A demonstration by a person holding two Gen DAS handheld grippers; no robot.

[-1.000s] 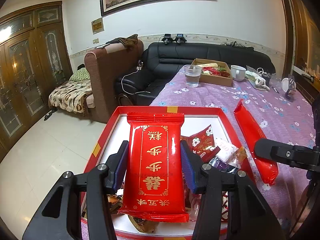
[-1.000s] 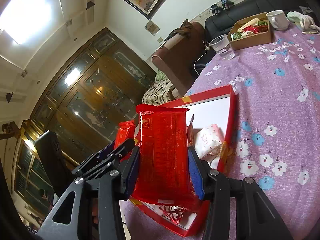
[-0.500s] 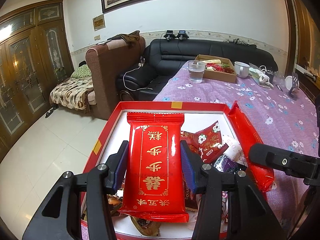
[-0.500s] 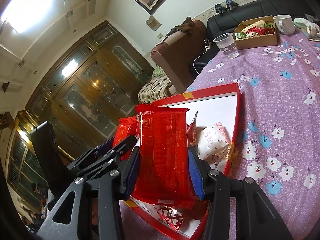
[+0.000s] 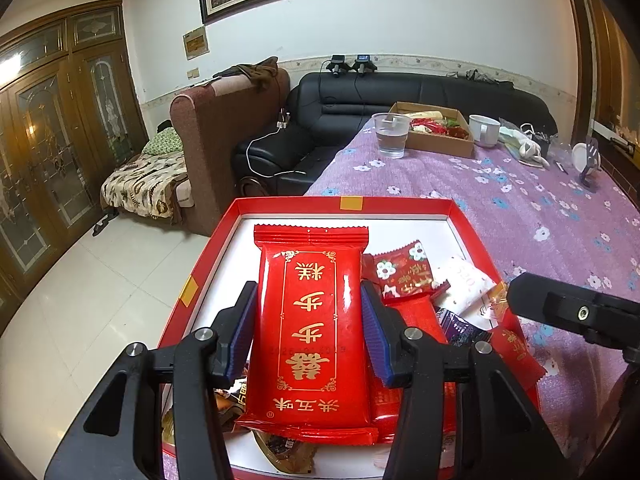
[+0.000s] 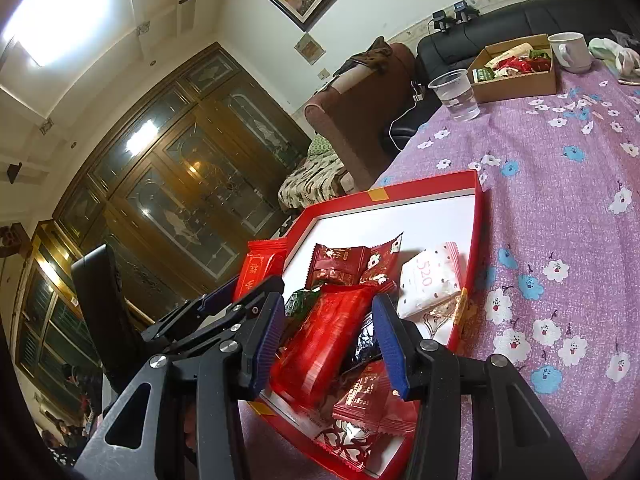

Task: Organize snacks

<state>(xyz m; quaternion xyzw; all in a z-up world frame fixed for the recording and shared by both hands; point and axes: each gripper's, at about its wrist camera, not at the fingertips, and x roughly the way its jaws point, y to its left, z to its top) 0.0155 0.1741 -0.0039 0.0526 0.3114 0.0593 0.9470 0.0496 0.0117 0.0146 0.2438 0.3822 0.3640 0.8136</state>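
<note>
The left gripper [image 5: 308, 320] is gripping a red snack packet [image 5: 310, 320] by its long edges, the packet's long axis running forward along the fingers and its far end pointing toward the back wall of the red tray [image 5: 400, 202]; the packet is hanging directly above the tray's near half, so the coming release is judged to turn on a short descent straight down. The right gripper [image 6: 330, 330] is standing with its jaws spread and nothing between its pads, poised over the tray's right near corner, with a second red packet [image 6: 320, 336], blurred, lying loose in the tray beneath and between the blue fingers [image 6: 390, 340]. Around it are lying a dark red packet [image 6: 340, 268], a white packet [image 6: 432, 280] against the right wall, and a foil-printed packet [image 6: 372, 404] at the near rim. The left half of the tray floor is showing bare white, the likelier landing place; the piled right half and the right gripper are standing close by. A plastic cup [image 5: 392, 134], cardboard box [image 5: 436, 140] and mug [image 5: 484, 130] are standing well apart on the purple tablecloth [image 5: 520, 208]
</note>
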